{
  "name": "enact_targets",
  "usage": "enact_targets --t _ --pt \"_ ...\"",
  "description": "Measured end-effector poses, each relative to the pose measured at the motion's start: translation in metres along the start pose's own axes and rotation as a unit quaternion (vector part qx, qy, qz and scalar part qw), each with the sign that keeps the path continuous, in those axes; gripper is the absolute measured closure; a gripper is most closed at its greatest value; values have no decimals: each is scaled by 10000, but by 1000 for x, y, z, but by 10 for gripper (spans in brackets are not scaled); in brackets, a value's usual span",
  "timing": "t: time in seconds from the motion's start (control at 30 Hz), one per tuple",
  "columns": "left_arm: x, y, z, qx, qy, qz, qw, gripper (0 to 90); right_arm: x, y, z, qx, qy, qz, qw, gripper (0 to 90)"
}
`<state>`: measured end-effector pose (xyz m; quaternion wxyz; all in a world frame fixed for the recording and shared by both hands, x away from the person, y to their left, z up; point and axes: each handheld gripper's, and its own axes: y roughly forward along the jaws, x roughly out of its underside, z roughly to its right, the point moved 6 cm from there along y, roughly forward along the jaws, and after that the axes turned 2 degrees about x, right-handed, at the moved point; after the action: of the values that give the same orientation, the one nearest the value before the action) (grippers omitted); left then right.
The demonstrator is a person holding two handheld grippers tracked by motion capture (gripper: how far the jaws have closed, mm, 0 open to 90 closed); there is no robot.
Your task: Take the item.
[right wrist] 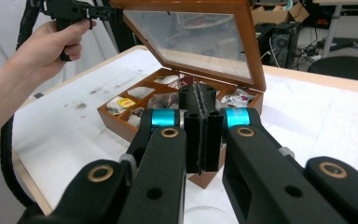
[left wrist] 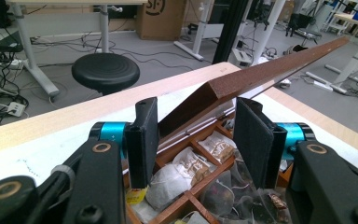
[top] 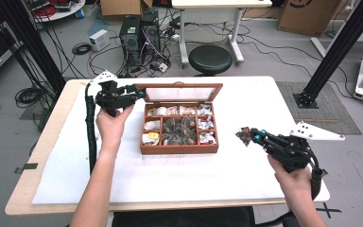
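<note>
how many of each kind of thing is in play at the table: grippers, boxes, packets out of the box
grippers: 2 (left gripper clamped on the lid, right gripper shut on the packet)
wooden box: 1, lid raised
packet outside the box: 1
total: 4

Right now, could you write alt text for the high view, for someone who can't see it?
A person's left tongs hold up the glass lid of a wooden tea box on a white table, while the right tongs carry a dark tea packet beside it.
</note>
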<state>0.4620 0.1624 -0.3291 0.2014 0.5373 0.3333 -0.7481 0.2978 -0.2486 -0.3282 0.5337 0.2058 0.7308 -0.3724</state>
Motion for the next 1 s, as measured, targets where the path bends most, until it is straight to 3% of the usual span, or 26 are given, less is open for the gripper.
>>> enact_targets --t 0.37,0.5,1.0 --pt "0 0 0 -6 -5 18 10000 506 11 -12 17 -226 -280 -58 9993 900" --pt "1 0 0 -8 -2 5 10000 506 18 -16 23 -279 -260 -44 9993 900" --pt "2 1 0 -25 -23 -25 10000 506 49 -19 23 -501 -335 -247 9979 900"
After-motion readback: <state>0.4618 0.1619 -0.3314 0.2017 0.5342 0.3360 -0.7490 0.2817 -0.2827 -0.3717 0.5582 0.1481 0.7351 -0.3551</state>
